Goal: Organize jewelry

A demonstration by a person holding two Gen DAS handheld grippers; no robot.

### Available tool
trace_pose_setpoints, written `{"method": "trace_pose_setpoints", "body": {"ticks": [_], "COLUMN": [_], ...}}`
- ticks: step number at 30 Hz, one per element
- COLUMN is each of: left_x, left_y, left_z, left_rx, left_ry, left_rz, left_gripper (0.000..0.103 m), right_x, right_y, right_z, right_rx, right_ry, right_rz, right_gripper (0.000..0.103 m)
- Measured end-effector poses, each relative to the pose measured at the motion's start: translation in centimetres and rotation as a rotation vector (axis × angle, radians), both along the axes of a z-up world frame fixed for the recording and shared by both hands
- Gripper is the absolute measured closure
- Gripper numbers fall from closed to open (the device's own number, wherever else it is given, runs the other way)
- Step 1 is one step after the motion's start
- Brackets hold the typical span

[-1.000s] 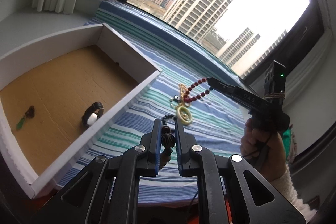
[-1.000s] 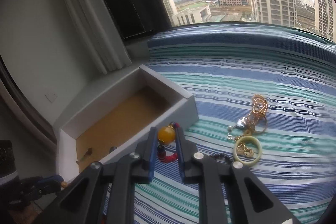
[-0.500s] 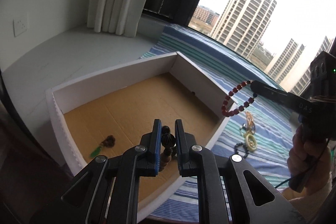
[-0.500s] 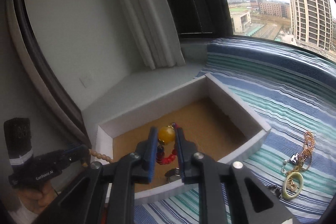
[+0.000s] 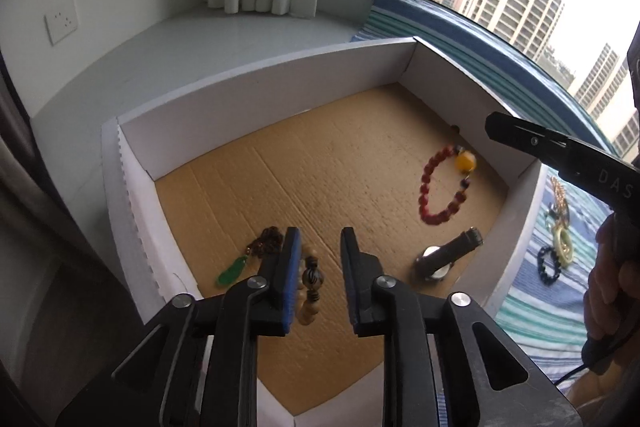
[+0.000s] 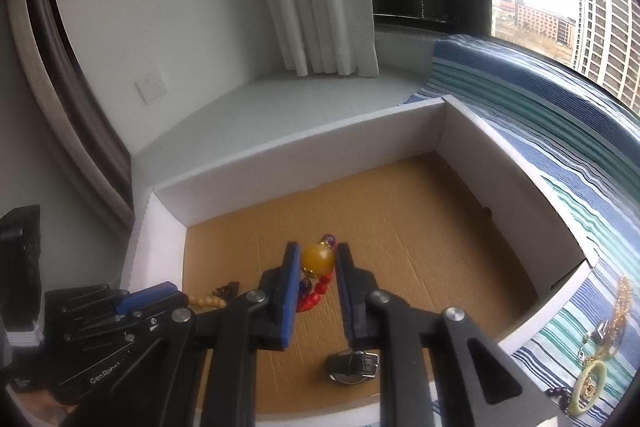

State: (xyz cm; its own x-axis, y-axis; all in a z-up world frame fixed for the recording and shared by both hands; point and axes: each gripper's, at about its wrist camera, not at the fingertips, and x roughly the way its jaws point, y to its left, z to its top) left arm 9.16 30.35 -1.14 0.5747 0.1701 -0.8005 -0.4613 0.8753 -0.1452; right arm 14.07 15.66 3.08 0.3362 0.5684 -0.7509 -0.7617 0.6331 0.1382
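My left gripper hangs over the near left part of a white box with a cardboard floor, and its jaws are opening. A wooden bead bracelet hangs loose beside the left pad, with a wide gap to the right pad. My right gripper is over the same box, its jaws also opening. A red bead bracelet with an amber bead shows between its fingers. In the left wrist view this red bracelet is in the air, below the right gripper's tip.
A wristwatch and a green pendant on brown beads lie on the box floor. On the striped cloth to the right lie a pale ring, a dark bead bracelet and a gold chain. A white sill runs behind.
Both grippers swung left from above the striped cloth to above the box and tipped downward. Both jaws spread, the left widely, and the two bracelets came free of the pads.
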Motion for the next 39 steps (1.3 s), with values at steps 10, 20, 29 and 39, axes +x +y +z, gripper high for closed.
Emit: {"method": "trace_pose_setpoints", "body": {"ticks": [10,20,29,39], "left_x": [-1.7,-2.0,-0.6,-0.5], "left_y": [-5.0,-15.1,-22.7,-26.5], "left_z": [3.8,3.1,-1.8,-5.6], "left_rx": [0.088,0.077,0.040,0.067], "left_ry": [-0.127,-0.174,-0.097,-0.038], "left_rz": [-0.057,-0.280,-0.457,-0.521], "left_gripper": [0.023,0.014,0.013,0.013], "right_x": [-1.4,-5.6,-9.6,-13.6], "right_y": [-6.7,-18.4,-29.0,-37.2], "right_z": [3.0,3.1,-1.9,-5.8], "right_rx": [0.073,0.015,-0.102,-0.153], "right_ry": [-0.104,-0.257,-0.251,-0.232], "right_rz": [-0.110,-0.278,-0.485,-0.679], "right_gripper": [0.035,0.028,0.028,0.028]}}
